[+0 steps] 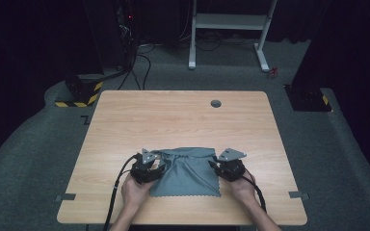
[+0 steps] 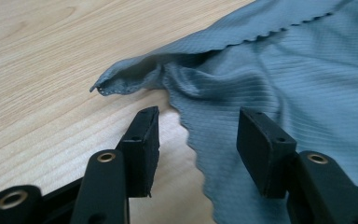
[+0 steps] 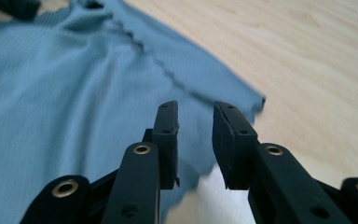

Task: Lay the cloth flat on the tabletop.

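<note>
The wooden table (image 1: 183, 115) carries a grey-blue cloth (image 1: 185, 173), folded over and puckered at its far edge, lying between both grippers. The left gripper (image 2: 198, 140) stands apart over the cloth's scalloped edge, gripping nothing. The right gripper (image 3: 195, 140) is narrowly parted, empty. Smoothing likely remains.

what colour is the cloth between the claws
Grey-blue, with a fine ribbed weave; the cloth shows best in the left gripper view.
</note>
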